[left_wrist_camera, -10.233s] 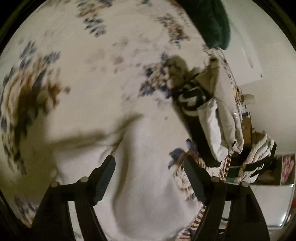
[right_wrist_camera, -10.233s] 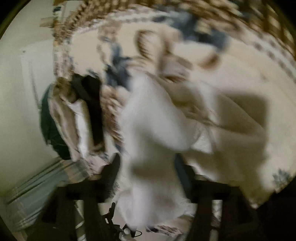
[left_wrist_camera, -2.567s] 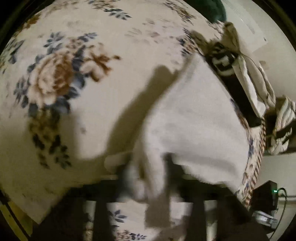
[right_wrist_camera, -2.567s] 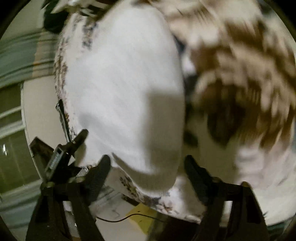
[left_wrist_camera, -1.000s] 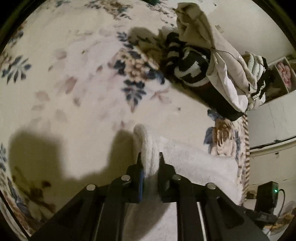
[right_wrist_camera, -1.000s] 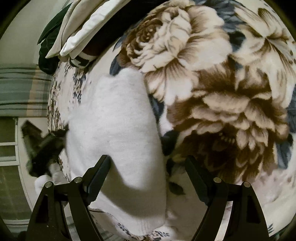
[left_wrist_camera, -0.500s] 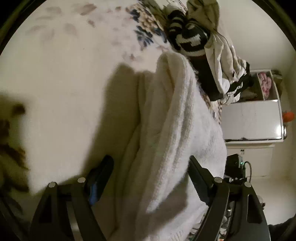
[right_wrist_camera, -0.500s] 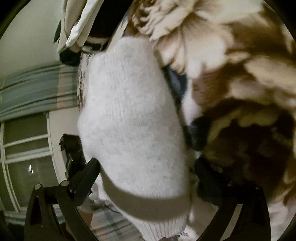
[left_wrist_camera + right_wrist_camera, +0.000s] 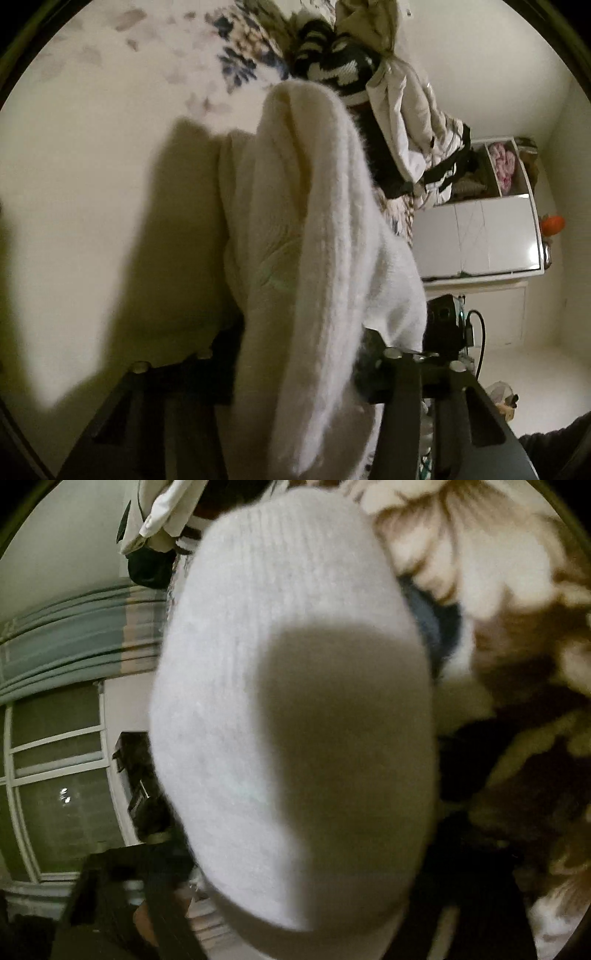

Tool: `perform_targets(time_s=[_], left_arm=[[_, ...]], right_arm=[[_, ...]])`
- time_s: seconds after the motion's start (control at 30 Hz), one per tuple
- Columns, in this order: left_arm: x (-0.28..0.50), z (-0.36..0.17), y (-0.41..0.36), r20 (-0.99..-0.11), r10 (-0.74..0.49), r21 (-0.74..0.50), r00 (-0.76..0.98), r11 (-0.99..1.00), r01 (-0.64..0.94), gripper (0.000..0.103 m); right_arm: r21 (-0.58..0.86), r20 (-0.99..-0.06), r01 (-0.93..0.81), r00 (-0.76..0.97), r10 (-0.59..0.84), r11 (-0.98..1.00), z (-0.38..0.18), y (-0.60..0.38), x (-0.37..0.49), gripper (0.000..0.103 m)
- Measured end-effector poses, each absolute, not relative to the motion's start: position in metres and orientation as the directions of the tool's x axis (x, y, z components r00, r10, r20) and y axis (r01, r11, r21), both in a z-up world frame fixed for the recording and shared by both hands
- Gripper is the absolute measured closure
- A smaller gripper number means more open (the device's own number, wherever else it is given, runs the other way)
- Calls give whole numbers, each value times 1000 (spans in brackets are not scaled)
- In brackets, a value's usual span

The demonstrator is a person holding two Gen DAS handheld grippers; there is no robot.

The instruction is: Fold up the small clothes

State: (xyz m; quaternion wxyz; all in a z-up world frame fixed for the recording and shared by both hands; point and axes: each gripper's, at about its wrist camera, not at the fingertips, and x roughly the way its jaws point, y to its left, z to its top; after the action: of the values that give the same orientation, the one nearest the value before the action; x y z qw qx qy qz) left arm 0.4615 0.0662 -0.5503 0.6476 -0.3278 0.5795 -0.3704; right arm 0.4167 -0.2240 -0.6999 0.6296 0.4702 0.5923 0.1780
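The left claw [image 9: 299, 354] has its fingers spread around the white sock [image 9: 314, 221]. The right claw [image 9: 295, 886] is hidden; I cannot tell.

Bedroom clutter around a floral blanket [image 9: 92, 155]

Black-and-white striped knit [image 9: 334, 72] lies beside beige garments [image 9: 402, 107]; white cabinet [image 9: 476, 236] stands behind; teal-striped curtain [image 9: 74, 627] hangs above a window [image 9: 55, 775].

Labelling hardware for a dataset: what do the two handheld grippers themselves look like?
The left gripper has matte black angular finger arms joined by round silver screw heads. The right gripper shows only blurred black finger arms; no markings, cables or sleeves are discernible on either.
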Motion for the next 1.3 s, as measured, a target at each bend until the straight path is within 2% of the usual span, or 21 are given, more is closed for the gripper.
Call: perform_targets(time_s=[0.1, 0.33, 0.57, 0.77, 0.93, 1.13, 1.23, 1.3], left_arm=[[459, -537, 64, -506, -859, -853, 73, 511, 109, 67], [465, -492, 54, -492, -864, -851, 110, 504, 149, 68], [493, -410, 34, -457, -874, -849, 165, 484, 211, 68], [562, -333, 10, -436, -874, -839, 215, 481, 255, 68], [656, -299, -23, -430, -871, -838, 235, 483, 255, 68], [752, -321, -66, -464, -859, -829, 215, 507, 236, 67], [786, -362, -90, -538, -826, -803, 167, 562, 198, 66], [795, -398, -102, -625, -770, -751, 128, 638, 167, 65]], right_arm=[[810, -574, 331, 272, 773, 484, -689, -226, 410, 40], [821, -566, 287, 306, 765, 493, -649, -226, 407, 41], [834, -552, 223, 355, 755, 505, -573, -237, 427, 41], [838, -535, 144, 412, 738, 527, -483, -270, 487, 41], [825, -539, 117, 454, 709, 552, -435, -299, 583, 41], [813, -560, 143, 453, 693, 564, -434, -352, 713, 41], [787, -607, 192, 414, 678, 587, -459, -376, 766, 37], [718, -692, 255, 357, 627, 648, -484, -390, 789, 29]])
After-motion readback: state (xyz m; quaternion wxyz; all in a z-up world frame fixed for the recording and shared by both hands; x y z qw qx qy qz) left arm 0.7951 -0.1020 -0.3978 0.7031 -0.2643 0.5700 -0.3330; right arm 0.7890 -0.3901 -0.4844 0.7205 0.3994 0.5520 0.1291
